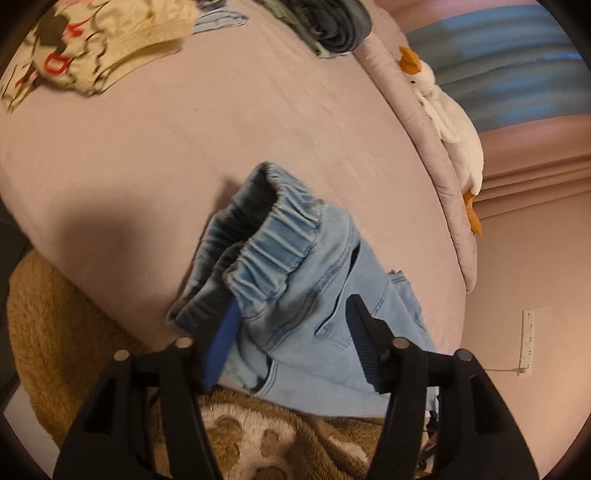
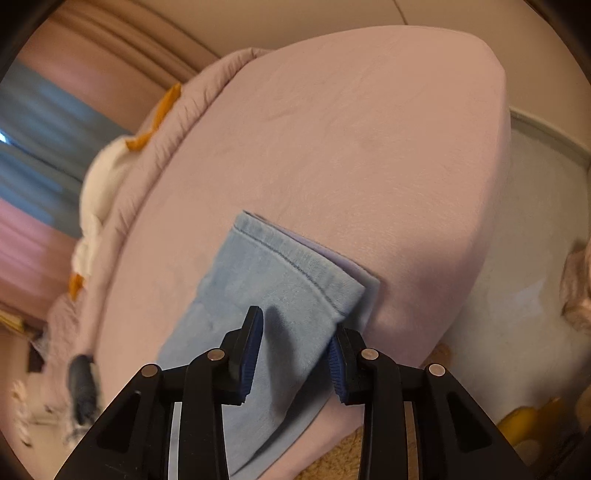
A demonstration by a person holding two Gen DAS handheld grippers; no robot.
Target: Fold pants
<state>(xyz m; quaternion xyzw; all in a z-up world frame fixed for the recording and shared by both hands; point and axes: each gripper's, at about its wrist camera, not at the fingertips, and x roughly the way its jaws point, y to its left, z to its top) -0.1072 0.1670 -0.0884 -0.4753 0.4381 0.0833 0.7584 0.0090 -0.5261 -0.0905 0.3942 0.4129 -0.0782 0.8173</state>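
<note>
Black gripper fingers fill the bottom of both wrist views, and everything else sits on or around the pink bed point(image 1: 184, 147), which serves as the landmark. It takes up most of each picture, its sheet smooth and bare across the middle.

At the bed's near edge lie the light blue pants point(image 1: 295, 266), the waist end seen from the left wrist and the hem end point(image 2: 295, 266) from the right. The elastic waistband is gathered and stands open, with a pocket slit just below it. The hem is flat, its stitched edge turned toward the bed's centre.

Below the bed's near edge a brown fleecy blanket point(image 1: 55, 332) with a paw print hangs down.

On the bed's far side lie a cream printed garment point(image 1: 92, 44) and a stack of dark folded clothes point(image 1: 332, 26). Along its quilted edge rests a white plush goose point(image 1: 454, 122) with an orange beak and feet.

The left gripper point(image 1: 291, 325) is spread, its blue pads on either side of the waist cloth without pinching it. The right gripper point(image 2: 295, 350) is also parted, straddling the leg near the hem; its pads do not press the fabric.
</note>
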